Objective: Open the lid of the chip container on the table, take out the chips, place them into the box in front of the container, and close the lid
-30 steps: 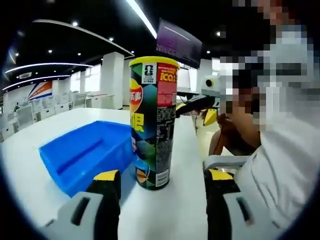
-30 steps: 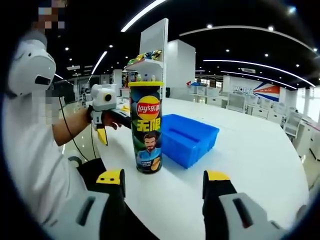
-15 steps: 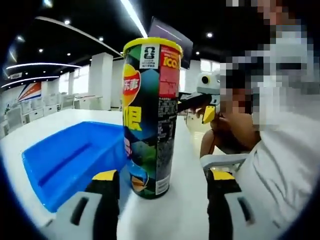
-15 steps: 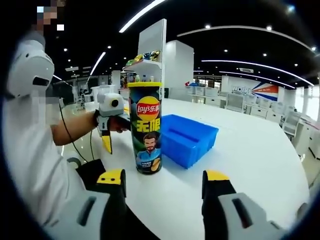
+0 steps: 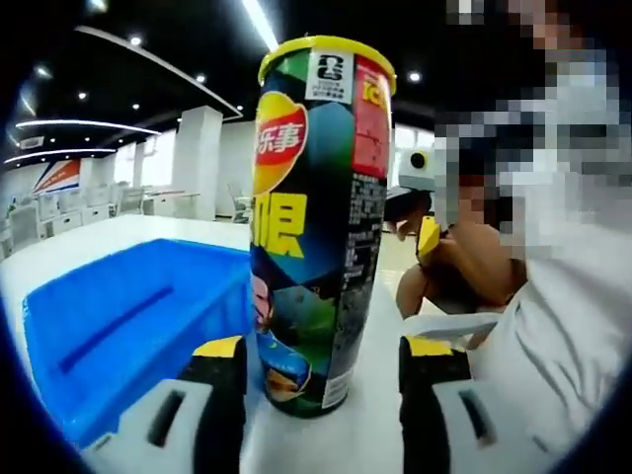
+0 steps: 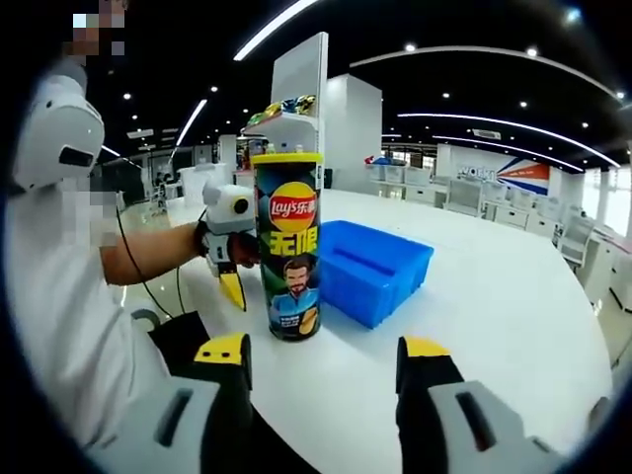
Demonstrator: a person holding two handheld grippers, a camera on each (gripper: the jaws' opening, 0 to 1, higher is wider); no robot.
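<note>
A tall chip can [image 5: 314, 227] with a yellow lid [image 5: 326, 51] shut on top stands upright on the white table [image 6: 494, 336]. It rises close ahead in the left gripper view. My left gripper [image 5: 322, 346] is open, one jaw on each side of the can's base, with gaps. The blue box [image 5: 109, 336] lies just left of the can. In the right gripper view the can [image 6: 288, 247] stands a short way ahead of my open right gripper [image 6: 324, 348]. The box [image 6: 375, 267] is behind it to the right, and the left gripper [image 6: 233, 281] is close on its left.
A person in white sleeves [image 6: 69, 296] stands at the table's edge, with a chair [image 5: 444, 324] below. The right gripper [image 5: 427, 232] shows behind the can in the left gripper view. Open table surface lies right of the box. Pillars and desks are far behind.
My left gripper has moved in on the can, which now looms larger with its base between the jaws. The right gripper has hardly moved.
</note>
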